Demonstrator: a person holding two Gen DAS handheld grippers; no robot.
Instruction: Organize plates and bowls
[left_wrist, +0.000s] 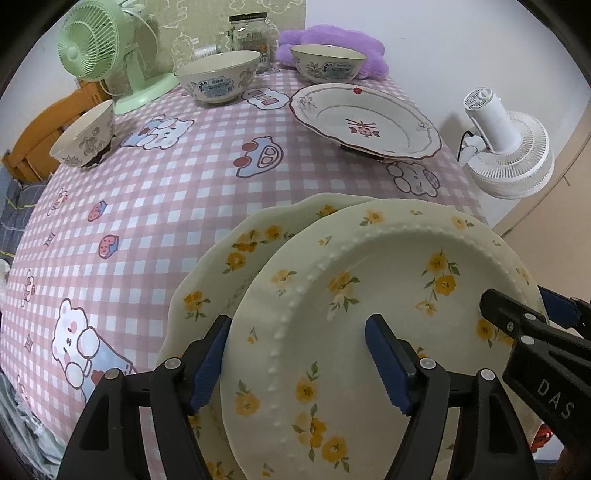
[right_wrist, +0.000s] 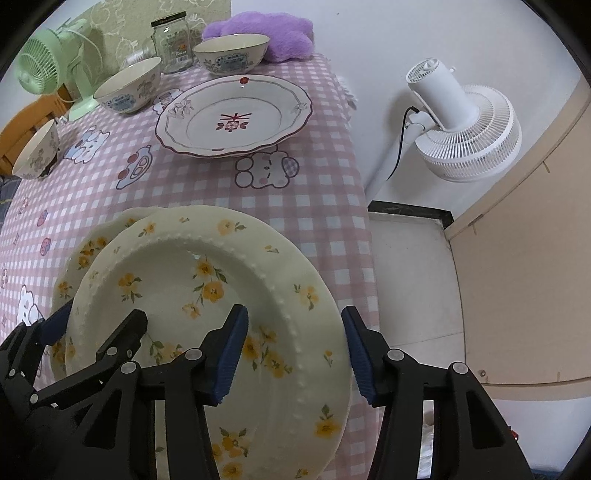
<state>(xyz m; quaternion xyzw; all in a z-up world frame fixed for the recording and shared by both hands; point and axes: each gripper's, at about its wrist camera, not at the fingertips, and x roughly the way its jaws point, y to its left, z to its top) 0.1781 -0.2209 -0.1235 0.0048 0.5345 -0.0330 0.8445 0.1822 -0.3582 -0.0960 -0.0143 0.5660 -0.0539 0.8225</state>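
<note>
Home: tablecloth (left_wrist: 177, 192) (cartoon-printed), fans.

Three plates were on the checked table (left_wrist: 207, 192): two yellow-flowered plates stacked at the near edge, the top plate (left_wrist: 369, 332) over the lower plate (left_wrist: 221, 266), and one red-trimmed plate (left_wrist: 365, 118) farther back on the right. Three bowls stood there too: a small bowl (left_wrist: 83, 134) at the far left, a middle bowl (left_wrist: 218, 75) behind the centre, and a far bowl (left_wrist: 327, 62) at the back. There was one glass jar (left_wrist: 251, 37), one purple plush cushion (left_wrist: 332, 40), and two fans: a green fan (left_wrist: 96, 48) on the table and a white fan (left_wrist: 509, 147) off to the right. Two grippers were present, the left gripper (left_wrist: 295, 362) and the right gripper (right_wrist: 291, 354).
</note>
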